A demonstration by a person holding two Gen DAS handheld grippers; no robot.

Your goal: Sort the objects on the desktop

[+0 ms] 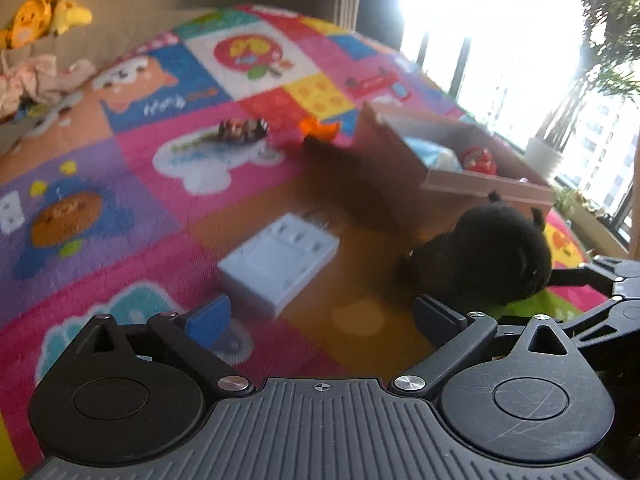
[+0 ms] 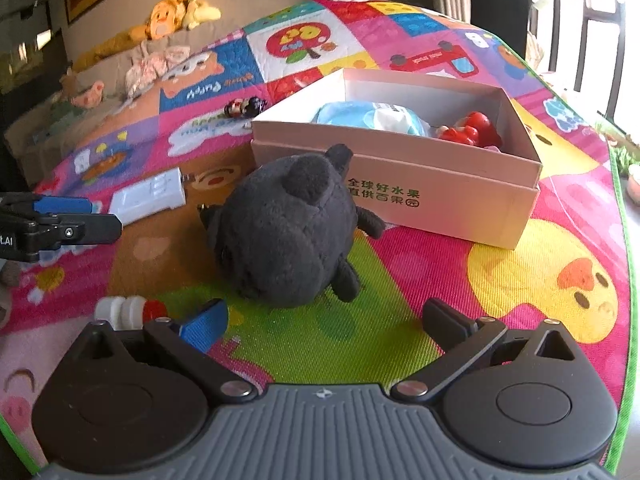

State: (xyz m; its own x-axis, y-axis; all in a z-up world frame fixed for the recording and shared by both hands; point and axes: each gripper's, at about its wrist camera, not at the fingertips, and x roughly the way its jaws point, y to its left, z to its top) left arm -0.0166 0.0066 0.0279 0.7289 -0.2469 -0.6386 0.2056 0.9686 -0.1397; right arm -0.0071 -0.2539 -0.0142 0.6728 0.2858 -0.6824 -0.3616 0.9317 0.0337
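A black plush toy (image 2: 288,224) lies on the colourful play mat in front of a pink cardboard box (image 2: 400,184). My right gripper (image 2: 326,320) is open just short of the plush, with nothing between its fingers. In the left wrist view my left gripper (image 1: 322,314) is open and empty. A white charger block (image 1: 280,264) lies just ahead of it, and the plush (image 1: 484,256) is to its right. The box (image 1: 480,188) stands farther back. The left gripper (image 2: 100,216) also shows at the left edge of the right wrist view, near the charger (image 2: 150,196).
The box holds a blue wipes pack (image 2: 368,118) and a red toy (image 2: 472,130). A small doll figure (image 2: 244,107) lies behind the box. A white and red piece (image 2: 128,312) sits by my right gripper's left finger. A sofa with plush toys (image 2: 176,12) borders the mat.
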